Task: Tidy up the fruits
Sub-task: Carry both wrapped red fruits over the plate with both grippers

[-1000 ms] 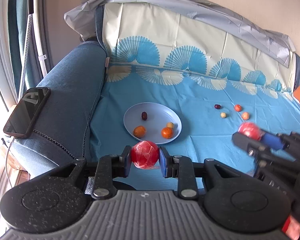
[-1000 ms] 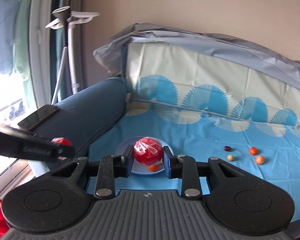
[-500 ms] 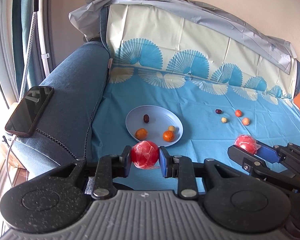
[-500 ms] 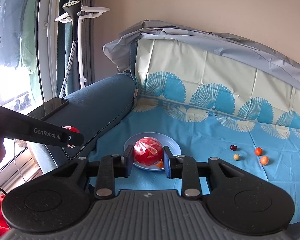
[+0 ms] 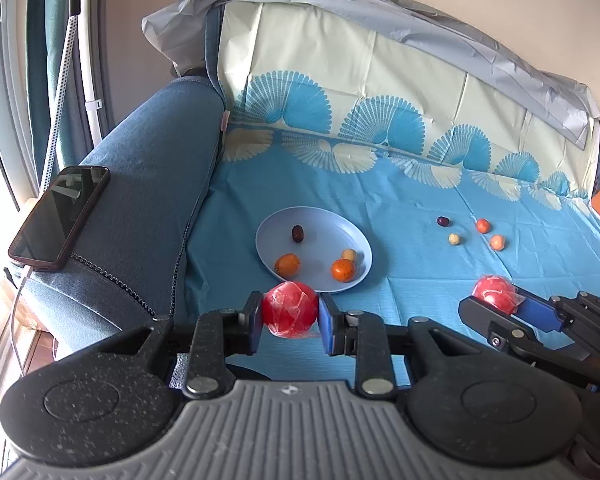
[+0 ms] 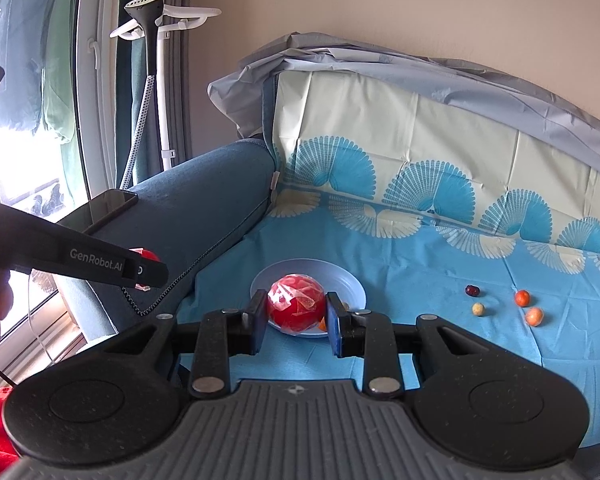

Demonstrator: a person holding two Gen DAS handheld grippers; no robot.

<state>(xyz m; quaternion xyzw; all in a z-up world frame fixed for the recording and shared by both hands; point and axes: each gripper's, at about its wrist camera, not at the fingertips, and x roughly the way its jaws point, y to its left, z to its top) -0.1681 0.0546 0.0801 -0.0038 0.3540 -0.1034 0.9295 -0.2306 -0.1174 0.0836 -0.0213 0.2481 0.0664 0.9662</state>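
While both point downward at the sofa, we clamp a wrapped red apple (image 5: 289, 309) in the left tool (image 5: 289, 322) before the plate (image 5: 358, 240). Our right tool (image 6: 296, 322) grips another red apple (image 6: 296, 306) above the blue cover (image 6: 440, 280).

Probably a home: covered sofa (image 5: 148, 184), garment steamer (image 6: 148, 32).

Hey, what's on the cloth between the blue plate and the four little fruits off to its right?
Nothing: in the left wrist view the blue cloth is bare between the plate and the nearest loose fruit, the dark one. The right wrist view agrees.
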